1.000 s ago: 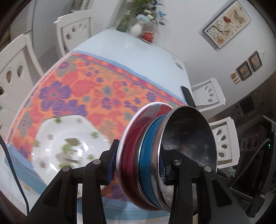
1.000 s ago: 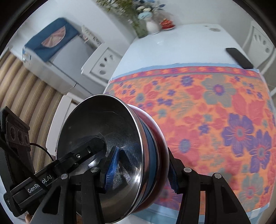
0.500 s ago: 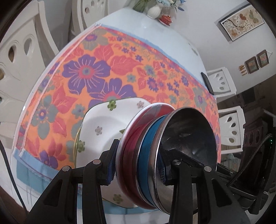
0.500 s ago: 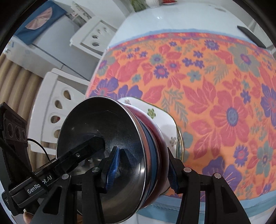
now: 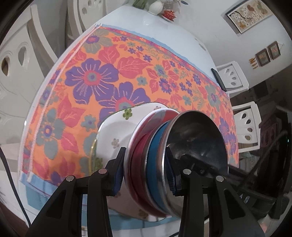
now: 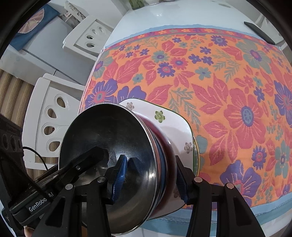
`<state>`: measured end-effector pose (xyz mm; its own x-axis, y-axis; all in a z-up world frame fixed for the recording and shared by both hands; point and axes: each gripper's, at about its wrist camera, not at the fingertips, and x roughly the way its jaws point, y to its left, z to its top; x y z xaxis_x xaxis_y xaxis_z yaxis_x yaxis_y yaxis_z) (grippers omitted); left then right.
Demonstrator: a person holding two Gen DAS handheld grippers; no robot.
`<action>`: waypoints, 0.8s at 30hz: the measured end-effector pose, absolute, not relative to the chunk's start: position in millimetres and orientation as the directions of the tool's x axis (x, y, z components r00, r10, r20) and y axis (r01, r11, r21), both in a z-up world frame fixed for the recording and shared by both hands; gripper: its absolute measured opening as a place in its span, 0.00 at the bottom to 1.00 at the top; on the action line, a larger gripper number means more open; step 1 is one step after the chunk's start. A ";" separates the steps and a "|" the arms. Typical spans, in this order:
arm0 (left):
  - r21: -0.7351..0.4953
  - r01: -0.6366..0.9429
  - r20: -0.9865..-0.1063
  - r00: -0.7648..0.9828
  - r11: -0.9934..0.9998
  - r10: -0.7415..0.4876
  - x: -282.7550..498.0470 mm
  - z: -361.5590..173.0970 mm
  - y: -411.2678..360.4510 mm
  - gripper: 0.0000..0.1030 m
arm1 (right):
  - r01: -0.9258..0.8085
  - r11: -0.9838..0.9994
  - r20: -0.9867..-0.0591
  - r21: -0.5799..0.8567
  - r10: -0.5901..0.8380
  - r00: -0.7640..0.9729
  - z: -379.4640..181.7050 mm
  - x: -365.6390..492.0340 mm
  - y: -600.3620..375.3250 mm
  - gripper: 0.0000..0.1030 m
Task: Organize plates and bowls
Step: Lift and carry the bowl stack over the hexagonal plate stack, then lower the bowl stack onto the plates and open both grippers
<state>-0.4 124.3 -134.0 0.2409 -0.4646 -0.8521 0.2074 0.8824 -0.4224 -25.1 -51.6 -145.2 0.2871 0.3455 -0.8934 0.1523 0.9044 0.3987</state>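
Observation:
A nested stack of bowls, red outermost, blue in the middle and steel inside, shows in the left wrist view (image 5: 155, 164) and the right wrist view (image 6: 127, 160). My left gripper (image 5: 145, 175) is shut on the stack's rim. My right gripper (image 6: 149, 180) is shut on the opposite rim. The stack's base meets a white plate with small flowers (image 5: 116, 131), which also shows in the right wrist view (image 6: 171, 124), near the table's front edge. The contact itself is hidden by the bowls.
The plate lies on an orange floral tablecloth (image 5: 113, 80) over a white table (image 5: 160, 31). A black phone (image 6: 259, 32) lies at the far right edge. A vase and red cup (image 5: 168, 13) stand at the far end. White chairs (image 6: 53, 118) surround the table.
Both grippers have carried the bowl stack down and toward the flowered plate. The stack's base now sits at the plate. The grip on the stack is unchanged.

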 end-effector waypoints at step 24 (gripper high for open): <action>-0.170 0.281 -0.760 0.573 0.944 -0.307 -101.9 -24.5 128.8 0.60 | 0.173 0.955 -0.844 0.240 0.117 0.524 -37.4 -136.5 -48.7 0.50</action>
